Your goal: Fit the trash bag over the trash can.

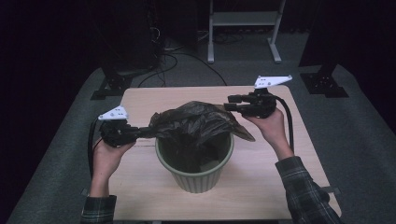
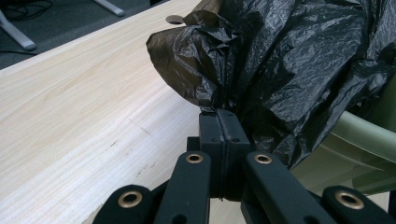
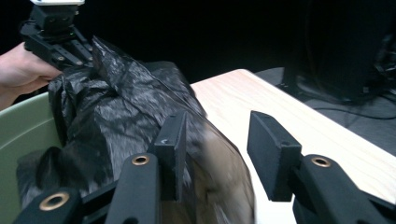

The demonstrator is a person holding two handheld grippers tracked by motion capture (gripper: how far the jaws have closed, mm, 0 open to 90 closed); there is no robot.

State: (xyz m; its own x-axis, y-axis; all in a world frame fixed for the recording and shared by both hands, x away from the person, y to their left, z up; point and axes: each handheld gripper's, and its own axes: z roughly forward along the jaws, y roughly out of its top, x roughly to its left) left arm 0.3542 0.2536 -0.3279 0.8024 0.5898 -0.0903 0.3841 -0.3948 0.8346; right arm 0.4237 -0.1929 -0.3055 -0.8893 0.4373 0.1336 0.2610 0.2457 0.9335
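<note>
Left claw (image 1: 140, 132), at the frame's left, pinches the black bag (image 1: 196, 122) edge; the bag drapes over the green bin (image 1: 196, 179) at centre. Right claw (image 1: 232, 102), upper right, is spread, just above the bag.

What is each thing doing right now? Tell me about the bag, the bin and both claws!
Black bag: crumpled, partly inside the bin, one edge pinched.
Green bin: upright on the table, bag not yet spread over its rim.
Left claw: shut on the bag's edge.
Right claw: open, nothing pressed between its pads.
</note>
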